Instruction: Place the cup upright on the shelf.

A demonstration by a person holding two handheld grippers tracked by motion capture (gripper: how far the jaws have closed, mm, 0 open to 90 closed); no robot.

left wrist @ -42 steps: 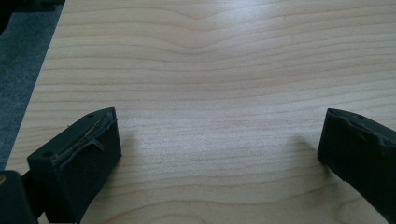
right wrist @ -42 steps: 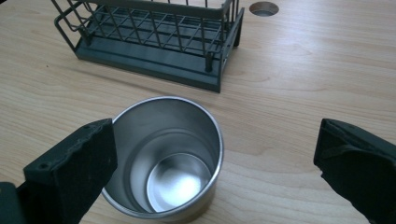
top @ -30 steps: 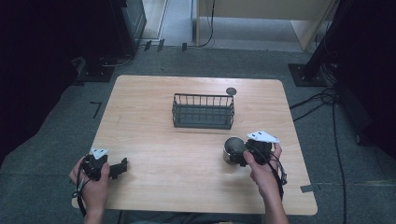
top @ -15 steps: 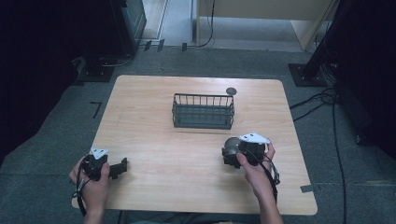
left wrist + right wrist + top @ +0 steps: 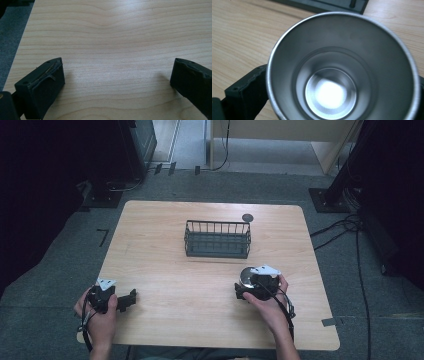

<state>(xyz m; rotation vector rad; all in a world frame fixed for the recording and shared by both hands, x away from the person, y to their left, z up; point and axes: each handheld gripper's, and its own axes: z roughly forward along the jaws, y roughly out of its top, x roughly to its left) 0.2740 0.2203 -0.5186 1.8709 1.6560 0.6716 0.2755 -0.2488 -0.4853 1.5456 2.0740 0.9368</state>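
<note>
From the high view, my left gripper [image 5: 131, 300] rests near the table's [image 5: 165, 250] near-left corner, in my left hand [image 5: 97, 312]. My right gripper [image 5: 246, 290] sits at the near-right part, in my right hand [image 5: 267, 302], with a steel cup [image 5: 246, 276] at its tip. A dark wire basket [image 5: 217, 240] stands mid-table, well beyond the cup, and a small dark disc [image 5: 247, 217] lies just behind the basket's right end.

In the left gripper view, my left gripper [image 5: 116, 80] has its jaws spread wide over bare wood, nothing between them.

In the right gripper view, I look down into the cup [image 5: 342, 67], upright and empty. My right gripper's [image 5: 337, 100] jaws sit at both sides of its wall, closed on it. The basket's edge [image 5: 319, 6] lies just beyond the cup.
</note>
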